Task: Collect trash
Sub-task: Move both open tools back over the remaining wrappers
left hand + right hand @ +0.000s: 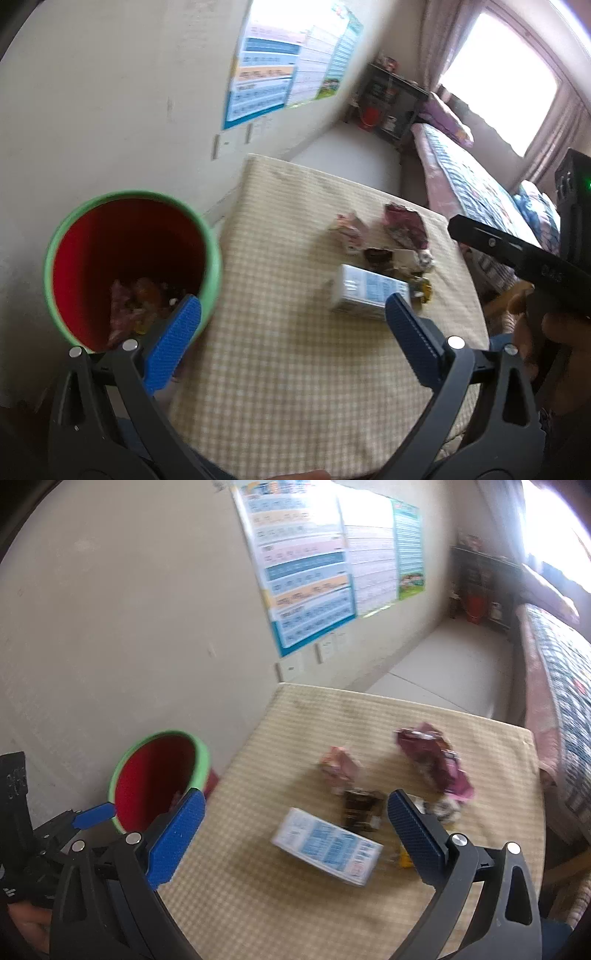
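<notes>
Left wrist view: a desk [280, 369] covered in a cream checked cloth is seen below the left gripper [293, 325], set against a pale wall hung with posters [288, 62]; a bed [476, 184] and a bright window [498, 81] lie far ahead to the right. The left gripper is spread wide and nothing is held or touched. A red bin with a green rim [129, 266], wrappers inside, is seen at its left fingertip. Ahead lie a white and blue carton [365, 291], a pink wrapper [347, 229] and a maroon packet [406, 223]. The right gripper [295, 812] is likewise spread wide and empty, with the carton [325, 845] just ahead between its fingers.
</notes>
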`<state>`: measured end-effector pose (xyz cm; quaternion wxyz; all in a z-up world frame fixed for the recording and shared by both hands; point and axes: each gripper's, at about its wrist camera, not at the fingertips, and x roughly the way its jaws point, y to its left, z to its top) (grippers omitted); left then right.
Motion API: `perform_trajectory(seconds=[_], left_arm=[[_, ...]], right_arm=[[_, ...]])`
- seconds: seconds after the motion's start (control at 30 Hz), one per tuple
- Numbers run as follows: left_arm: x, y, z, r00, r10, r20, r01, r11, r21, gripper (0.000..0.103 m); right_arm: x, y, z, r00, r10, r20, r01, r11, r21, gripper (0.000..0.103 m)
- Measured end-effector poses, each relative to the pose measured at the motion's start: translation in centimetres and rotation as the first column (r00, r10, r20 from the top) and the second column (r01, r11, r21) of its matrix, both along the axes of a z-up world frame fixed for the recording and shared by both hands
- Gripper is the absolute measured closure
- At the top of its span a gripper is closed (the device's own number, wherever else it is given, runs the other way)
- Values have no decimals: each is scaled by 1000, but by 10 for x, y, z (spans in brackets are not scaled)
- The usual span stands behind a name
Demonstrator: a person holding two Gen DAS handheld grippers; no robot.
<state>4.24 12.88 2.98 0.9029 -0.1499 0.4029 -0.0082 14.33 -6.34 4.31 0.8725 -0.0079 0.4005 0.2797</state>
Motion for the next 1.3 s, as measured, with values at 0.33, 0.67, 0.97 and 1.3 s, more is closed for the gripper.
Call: perform_trajectory(seconds=[0.33,0.67,0.97,1.3], left_arm=[[23,-50,-9,995,-95,-28,95,995,-14,6],[53,-80,-22,986,-156,-66,155,988,-12,6],[89,-79,-35,987,-126,-100,123,992,-41,6],[149,-69,-57,984,-92,-153,76,991,-111,6]], right_arm=[[14,-64,-16,994,-102,-26,101,995,-27,7],[31,-88,-33,990,-135,-49,132,989,-64,7],[58,-95,-50,986,-145,-81,139,987,-79,13],[108,-92,-80,981,-154,-118,139,983,-122,21]])
